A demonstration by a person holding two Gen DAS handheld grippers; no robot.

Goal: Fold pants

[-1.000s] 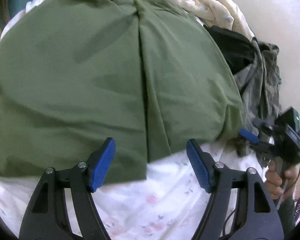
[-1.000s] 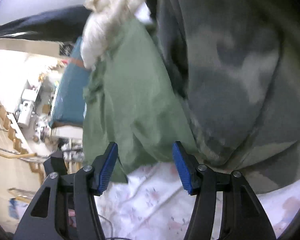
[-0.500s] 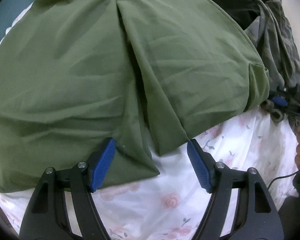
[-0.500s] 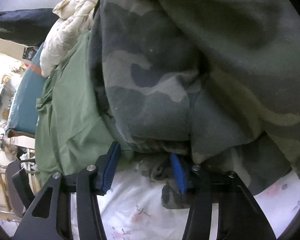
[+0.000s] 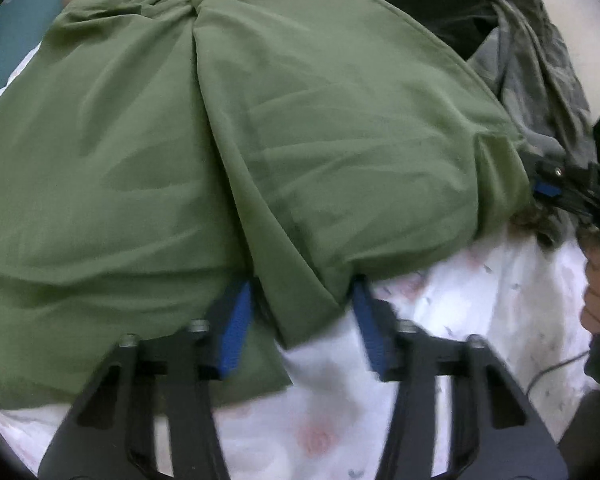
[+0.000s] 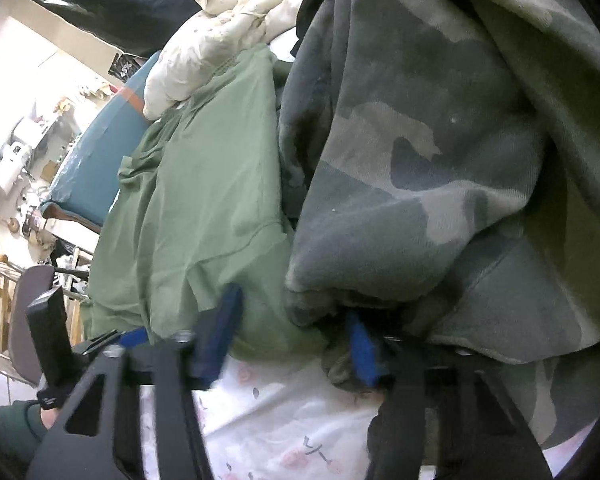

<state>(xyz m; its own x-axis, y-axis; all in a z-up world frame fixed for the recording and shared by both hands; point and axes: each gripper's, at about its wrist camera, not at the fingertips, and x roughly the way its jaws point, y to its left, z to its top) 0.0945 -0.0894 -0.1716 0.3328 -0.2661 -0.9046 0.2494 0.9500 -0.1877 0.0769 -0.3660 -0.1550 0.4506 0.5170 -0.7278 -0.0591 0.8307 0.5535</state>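
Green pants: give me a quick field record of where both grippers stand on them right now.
garment: green pants, spread flat on floral sheet
left gripper: jaws just closing, hem corner between them, not yet clamped
right gripper: jaws just closing at pants' other hem corner; pinch unclear
neighbour: camouflage garment draped over right gripper's far finger
fold: not started

Left gripper [image 5: 300, 320] motion-blurred, pads' contact with green pants [image 5: 260, 140] hem unclear. Right gripper [image 6: 290, 336] far pad half buried under camouflage garment [image 6: 440, 160]. Pants cut off at left-wrist view's left edge.
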